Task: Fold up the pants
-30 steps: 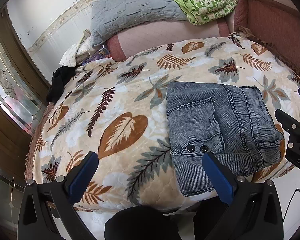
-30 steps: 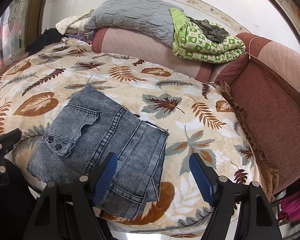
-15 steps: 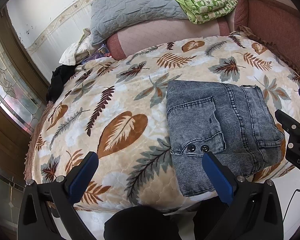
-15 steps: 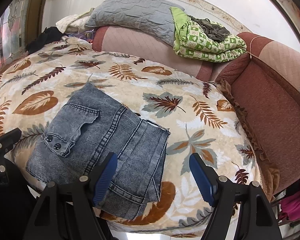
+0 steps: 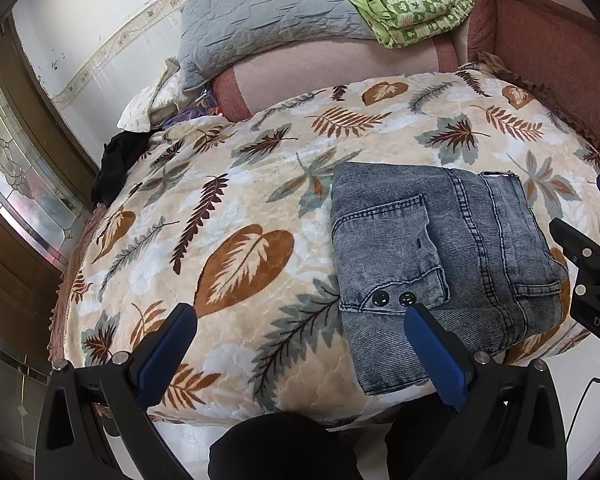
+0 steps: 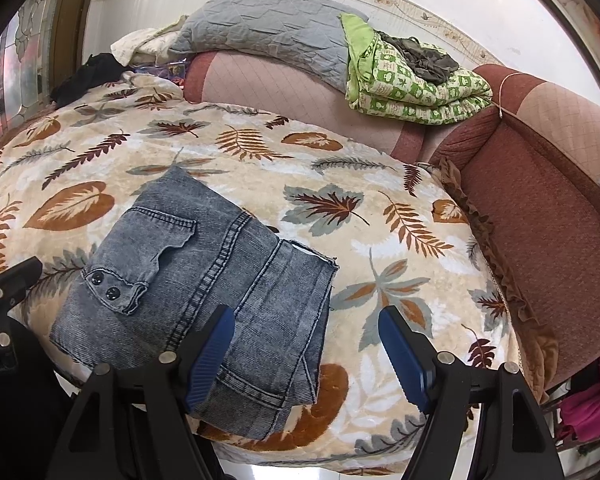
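Both grippers held apart, tilted downward, nothing between the pads

The left gripper point(image 5: 300, 352), black-framed with blue ribbed pads, has its jaws spread wide and empty. The right gripper point(image 6: 306, 352), of the same build, is likewise spread and holds nothing; its black frame shows at the left view's right edge.

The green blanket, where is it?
The green blanket sits folded on the sofa's back cushion, upper right in the right wrist view, beside the grey pillow, with a dark cloth on top.
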